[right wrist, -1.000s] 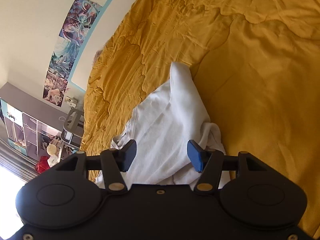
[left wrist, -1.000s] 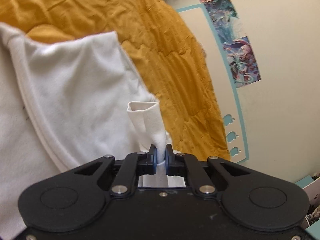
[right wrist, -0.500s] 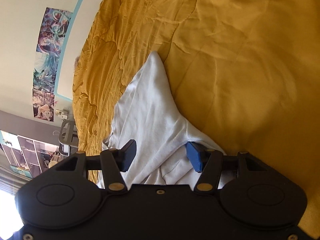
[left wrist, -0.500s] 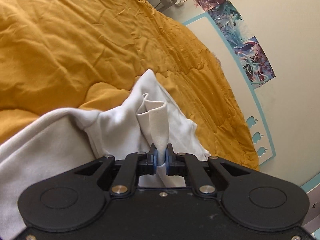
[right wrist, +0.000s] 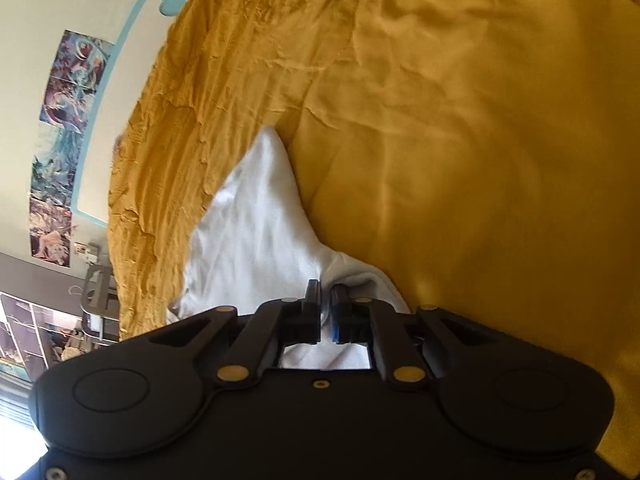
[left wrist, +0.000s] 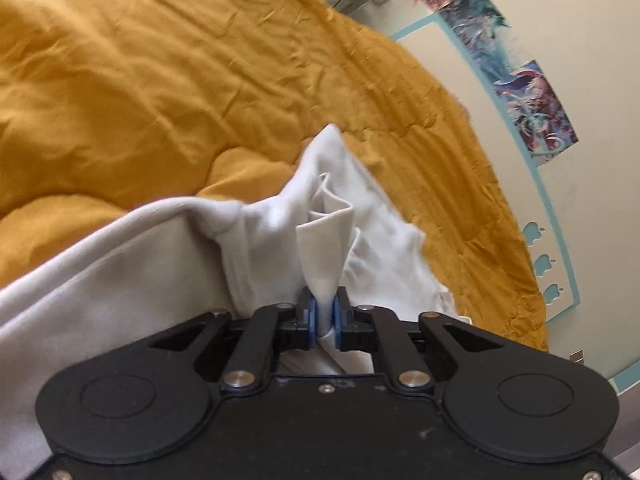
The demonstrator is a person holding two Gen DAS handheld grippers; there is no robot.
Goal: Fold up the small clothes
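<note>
left gripper (left wrist: 324, 312) pinched on a bunched corner of the white garment (left wrist: 160, 248) | right gripper (right wrist: 325, 312) closed on its edge too, I think | lying crumpled on the mustard duvet (right wrist: 460, 140) | no neat fold yet, most work left

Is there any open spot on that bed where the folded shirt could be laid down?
Yes. In the right wrist view the yellow bedspread lies bare to the right of the white garment. In the left wrist view it is bare beyond and left of the garment. Near both grippers it is crowded with bunched cloth.
</note>
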